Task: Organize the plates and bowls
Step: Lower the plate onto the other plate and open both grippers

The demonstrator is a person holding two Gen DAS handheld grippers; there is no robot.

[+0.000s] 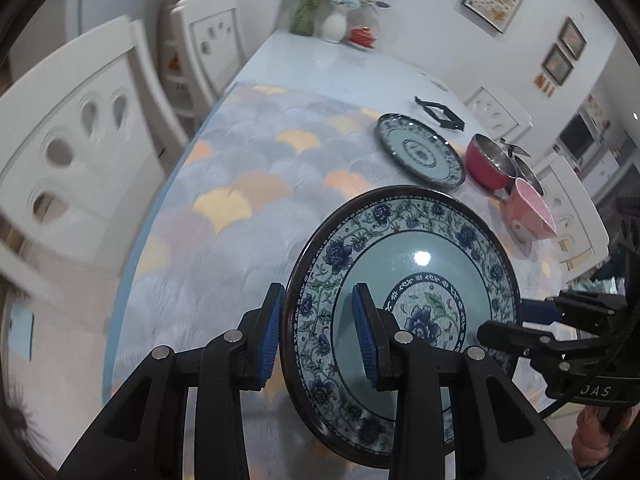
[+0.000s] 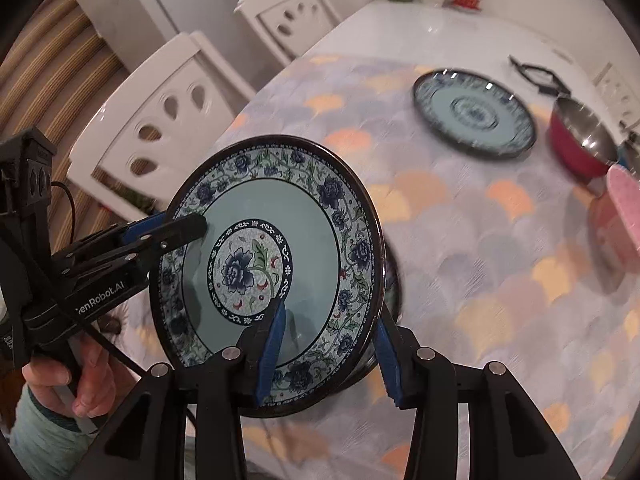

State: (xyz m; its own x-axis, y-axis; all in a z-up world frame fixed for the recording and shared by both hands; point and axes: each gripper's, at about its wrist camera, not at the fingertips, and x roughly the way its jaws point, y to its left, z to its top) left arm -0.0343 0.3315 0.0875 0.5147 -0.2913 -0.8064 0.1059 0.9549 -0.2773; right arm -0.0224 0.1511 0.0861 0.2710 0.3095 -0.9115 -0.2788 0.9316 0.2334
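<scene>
black plastic left gripper (image 1: pixel 318 330) and right gripper (image 2: pixel 330 350), alike in build. two angular black arms apiece, silver round screws at the pivots, ribbed blue pads lining the inner faces. white lettering "enrobot.ai" along the left gripper's body, "das" on the right one's at 4 o'clock. thin black cable looping down at 8 o'clock beside the left hand (image 2: pixel 60 376). pale green knitted sleeve (image 2: pixel 40 436) at the wrist.

Both tongs (image 2: pixel 329 334) clamp plate (image 2: pixel 304 216) — lifted
</scene>
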